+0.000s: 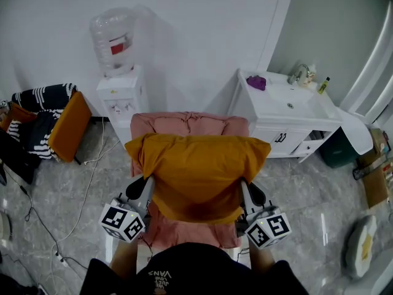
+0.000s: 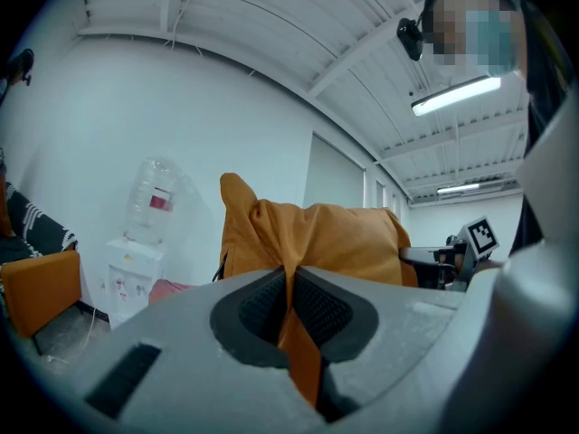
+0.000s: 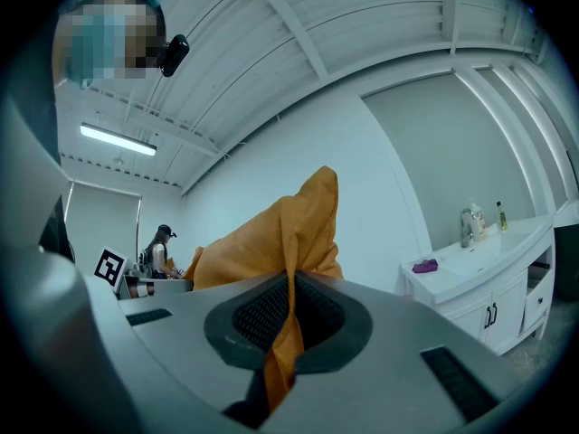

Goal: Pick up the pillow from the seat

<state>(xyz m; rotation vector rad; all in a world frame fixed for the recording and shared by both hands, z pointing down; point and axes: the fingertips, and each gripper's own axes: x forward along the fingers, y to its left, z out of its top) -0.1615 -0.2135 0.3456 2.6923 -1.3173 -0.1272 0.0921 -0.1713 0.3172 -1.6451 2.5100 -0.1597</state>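
An orange pillow (image 1: 199, 168) hangs lifted above the pink seat (image 1: 190, 125), held up by both grippers. My left gripper (image 1: 148, 188) is shut on the pillow's left edge; in the left gripper view a fold of the pillow (image 2: 312, 242) is pinched between the pads, with my left gripper (image 2: 291, 307) clamped on the cloth. My right gripper (image 1: 245, 193) is shut on the right edge. In the right gripper view the pillow (image 3: 280, 238) rises above my right gripper (image 3: 289, 313), its fabric squeezed between the pads.
A water dispenser (image 1: 120, 91) stands behind the seat at the left. A white sink cabinet (image 1: 288, 112) is at the right. An orange cushion and striped cloth (image 1: 52, 125) lie at the far left. Cables (image 1: 73, 220) trail over the grey floor.
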